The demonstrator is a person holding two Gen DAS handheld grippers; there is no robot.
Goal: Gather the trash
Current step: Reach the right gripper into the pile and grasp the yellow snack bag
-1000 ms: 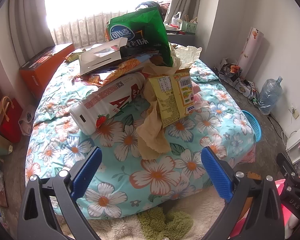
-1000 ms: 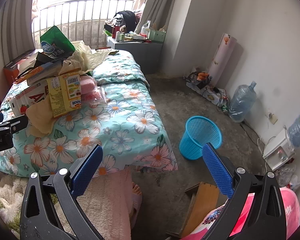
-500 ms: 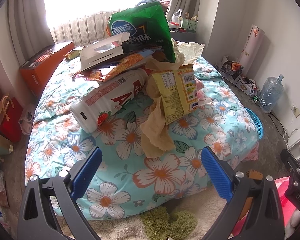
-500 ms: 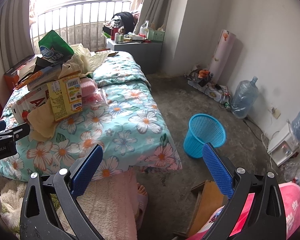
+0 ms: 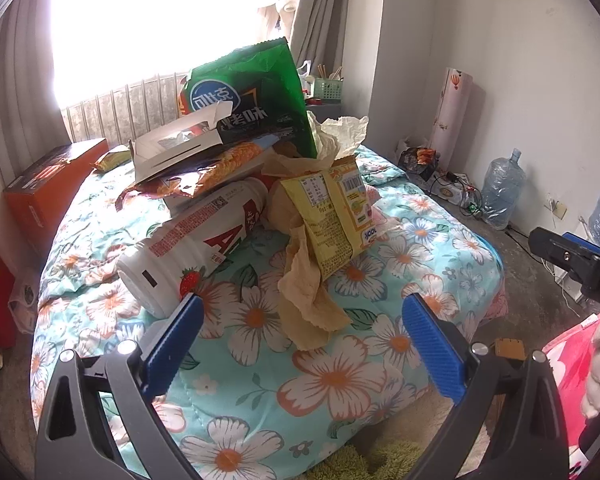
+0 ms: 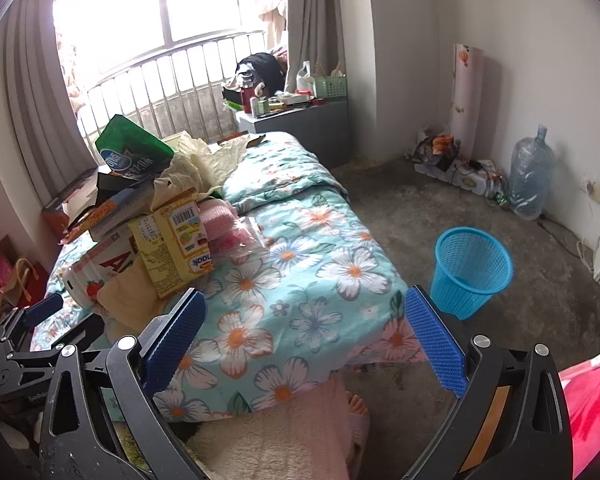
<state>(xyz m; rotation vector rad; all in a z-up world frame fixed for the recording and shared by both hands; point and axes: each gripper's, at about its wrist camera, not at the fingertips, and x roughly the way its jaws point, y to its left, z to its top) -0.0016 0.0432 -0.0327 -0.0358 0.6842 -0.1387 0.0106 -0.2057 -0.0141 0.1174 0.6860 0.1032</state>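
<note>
right tool (image 6: 306, 330) jaws apart, empty | blue basket (image 6: 470, 270) on floor

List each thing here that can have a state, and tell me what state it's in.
left gripper: open, empty
right gripper: open, empty
white bottle: lying on its side
green chip bag: top of the pile, torn open
yellow packet: leaning on the pile
white carton: flaps open
blue basket: upright on the floor, looks empty

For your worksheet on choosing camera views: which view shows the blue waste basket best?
The right wrist view: the blue waste basket stands whole and unblocked on the floor beside the bed. In the left wrist view the bed hides it entirely.
</note>
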